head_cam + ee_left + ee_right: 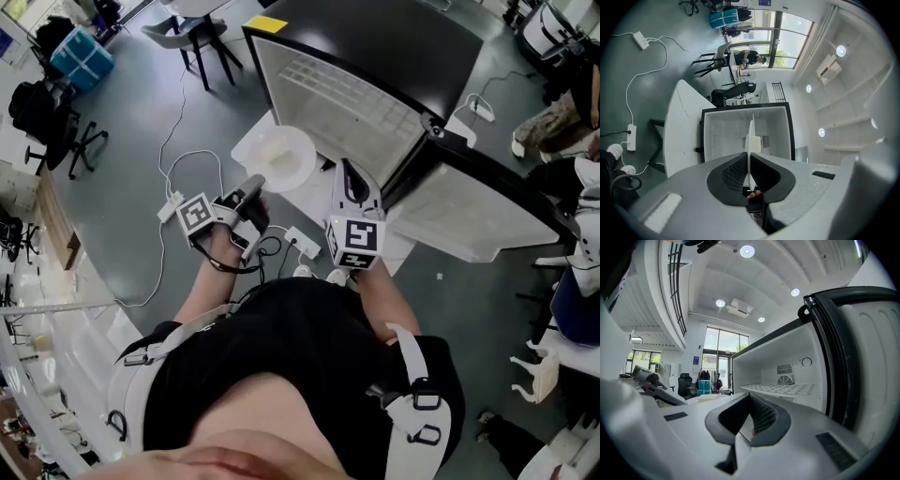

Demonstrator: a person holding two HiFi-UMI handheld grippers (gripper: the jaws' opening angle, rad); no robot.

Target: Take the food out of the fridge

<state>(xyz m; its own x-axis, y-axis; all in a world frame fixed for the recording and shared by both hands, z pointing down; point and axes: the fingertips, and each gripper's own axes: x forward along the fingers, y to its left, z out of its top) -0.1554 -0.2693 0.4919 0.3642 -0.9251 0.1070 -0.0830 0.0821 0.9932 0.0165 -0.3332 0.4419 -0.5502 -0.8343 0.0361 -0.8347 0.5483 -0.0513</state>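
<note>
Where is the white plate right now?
Head view, left of centre: the white plate is clamped by its rim in the left gripper, just in front of the open fridge. The left gripper view shows it edge-on between the jaws.

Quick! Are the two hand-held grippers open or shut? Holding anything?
Left hand-held gripper: closed on the edge of a white plate.
Right hand-held gripper: closed, nothing clearly held.

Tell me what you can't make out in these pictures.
Whether the white plate carries food: tiny and washed out in head view, edge-on in left gripper view.
The fridge interior: partly behind left claw and right claw in their gripper views.
A seated person: cut off by head view's right edge.
</note>
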